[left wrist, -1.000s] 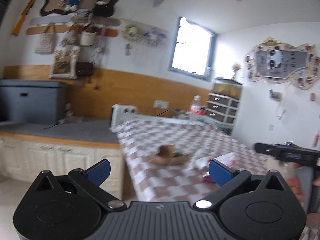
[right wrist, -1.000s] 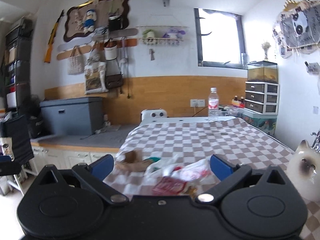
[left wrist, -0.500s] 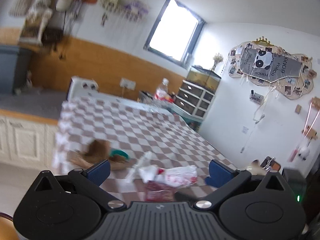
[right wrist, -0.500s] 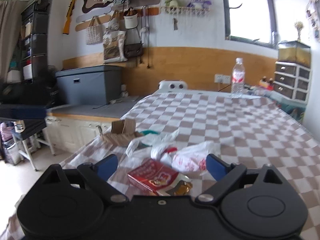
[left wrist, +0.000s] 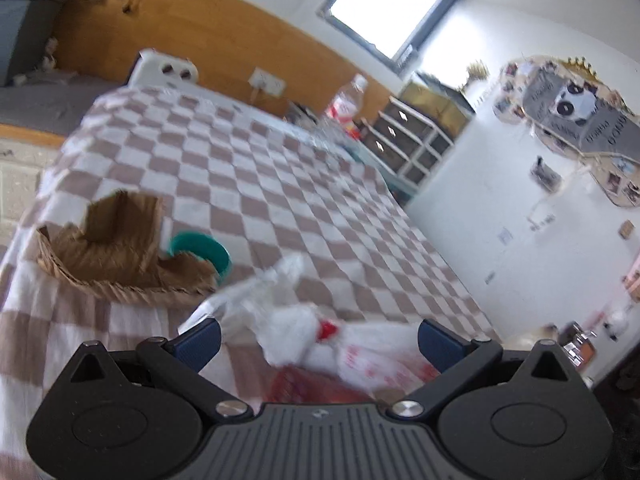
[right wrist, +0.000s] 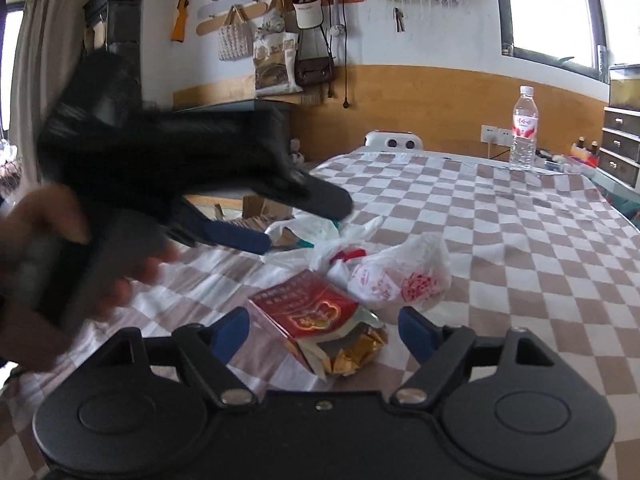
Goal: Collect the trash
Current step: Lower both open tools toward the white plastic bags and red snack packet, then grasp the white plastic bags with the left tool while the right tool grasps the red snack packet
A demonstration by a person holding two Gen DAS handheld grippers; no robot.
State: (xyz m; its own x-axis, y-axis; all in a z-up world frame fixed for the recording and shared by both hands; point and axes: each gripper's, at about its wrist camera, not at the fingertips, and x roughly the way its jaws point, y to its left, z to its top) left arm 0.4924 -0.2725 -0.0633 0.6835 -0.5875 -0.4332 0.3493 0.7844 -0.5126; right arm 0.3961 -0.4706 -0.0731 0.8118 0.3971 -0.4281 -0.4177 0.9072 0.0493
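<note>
Looking from left wrist: left claw (left wrist: 318, 338) gapes over the white plastic bag (left wrist: 360, 344), pads clear; torn cardboard (left wrist: 116, 248) and teal cup (left wrist: 202, 246) beyond.
Right wrist: right claw (right wrist: 324, 334), jaws just closing, brackets the red snack packet (right wrist: 308, 310) untouched, pointing upper-left; only here, hand (right wrist: 44, 248).
</note>
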